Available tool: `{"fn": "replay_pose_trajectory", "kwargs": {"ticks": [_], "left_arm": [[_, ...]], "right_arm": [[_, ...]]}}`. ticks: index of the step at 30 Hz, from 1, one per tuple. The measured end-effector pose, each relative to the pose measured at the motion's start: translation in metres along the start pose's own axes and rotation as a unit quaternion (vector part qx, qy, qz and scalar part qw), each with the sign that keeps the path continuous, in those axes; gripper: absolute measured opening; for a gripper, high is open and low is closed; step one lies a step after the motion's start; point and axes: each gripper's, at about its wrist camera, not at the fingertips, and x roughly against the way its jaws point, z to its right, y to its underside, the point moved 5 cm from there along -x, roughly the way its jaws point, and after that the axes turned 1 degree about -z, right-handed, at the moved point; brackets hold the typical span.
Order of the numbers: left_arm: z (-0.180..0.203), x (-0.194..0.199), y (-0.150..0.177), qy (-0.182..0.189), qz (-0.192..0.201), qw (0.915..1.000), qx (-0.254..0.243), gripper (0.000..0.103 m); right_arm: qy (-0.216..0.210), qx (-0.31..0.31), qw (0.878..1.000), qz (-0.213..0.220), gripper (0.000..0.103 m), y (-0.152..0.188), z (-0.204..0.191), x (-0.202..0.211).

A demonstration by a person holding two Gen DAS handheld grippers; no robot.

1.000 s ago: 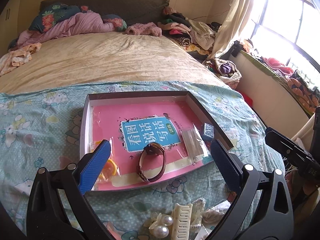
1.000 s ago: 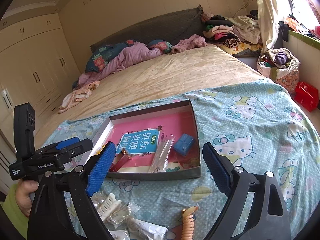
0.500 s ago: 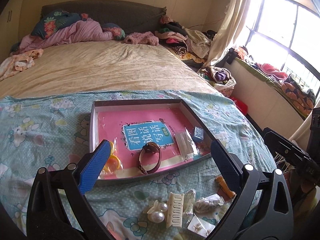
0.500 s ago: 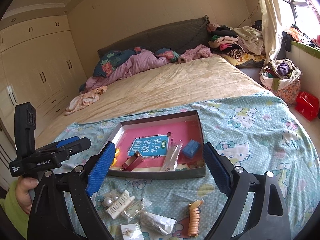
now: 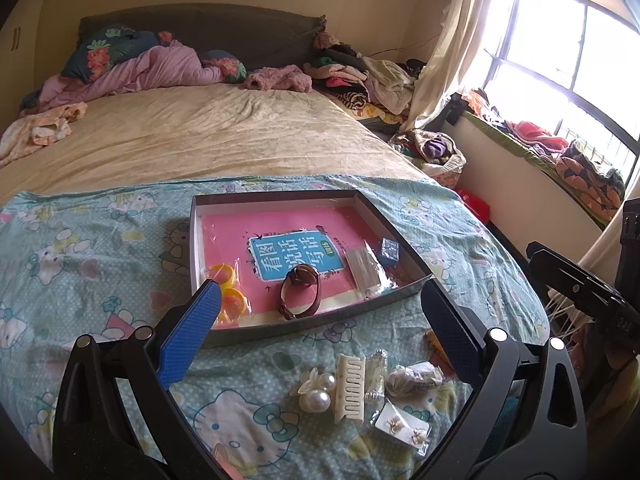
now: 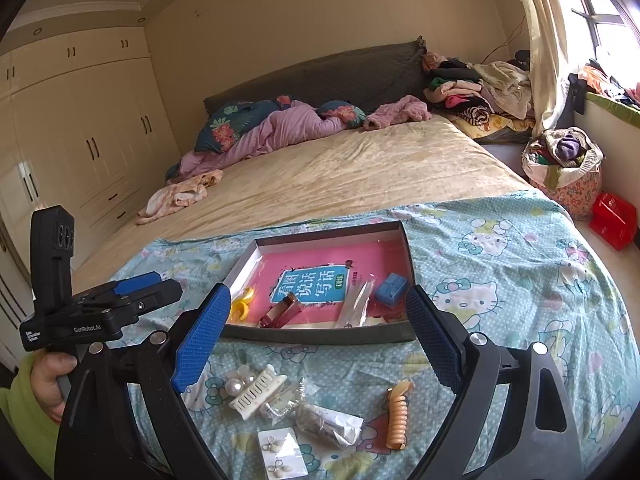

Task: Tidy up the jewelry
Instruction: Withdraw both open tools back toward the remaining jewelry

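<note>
Bedroom; bed (image 5: pixel 200 136) carries the tray (image 5: pixel 280 330) holding a watch (image 5: pixel 300 292), yellow rings and a blue box (image 6: pixel 390 289). Hair clip (image 5: pixel 350 388), pearls, earring card (image 6: pixel 280 452) and coil tie remain outside. Left tongs (image 5: pixel 316 328) and right tongs (image 6: pixel 316 336) are spread, empty. Roughly half done.

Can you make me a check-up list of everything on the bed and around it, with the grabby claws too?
Surface: bed with a cartoon-cat blanket spread over its near end.
Job's things: shallow tray holding a watch, yellow rings, a blue box and a clear packet. Still on the blanket in front of the tray: pearl clip, cream claw clip, earring card, orange coil tie, crinkly packets.
Clutter: heaped clothes and bedding near the headboard.
Grippers: left gripper open and empty; right gripper open and empty.
Cables: nothing seen.
Surroundings: wardrobe, window, laundry bag.
</note>
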Motion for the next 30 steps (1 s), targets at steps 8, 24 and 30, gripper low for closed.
{"fn": "replay_pose_trajectory", "kwargs": {"ticks": [8, 24, 30], "left_arm": [[-0.005, 0.005, 0.018, 0.003, -0.013, 0.9999, 0.001, 0.093], [-0.006, 0.002, 0.062, 0.011, -0.059, 0.9981, -0.010, 0.093], [0.001, -0.004, 0.074, 0.017, -0.076, 0.9968, -0.019, 0.093]], "right_arm": [[-0.002, 0.005, 1.000, -0.017, 0.088, 0.011, -0.006, 0.005], [0.004, 0.023, 0.997, -0.070, 0.088, 0.048, -0.014, -0.002], [0.005, 0.029, 0.996, -0.080, 0.088, 0.054, -0.015, -0.004]]}}
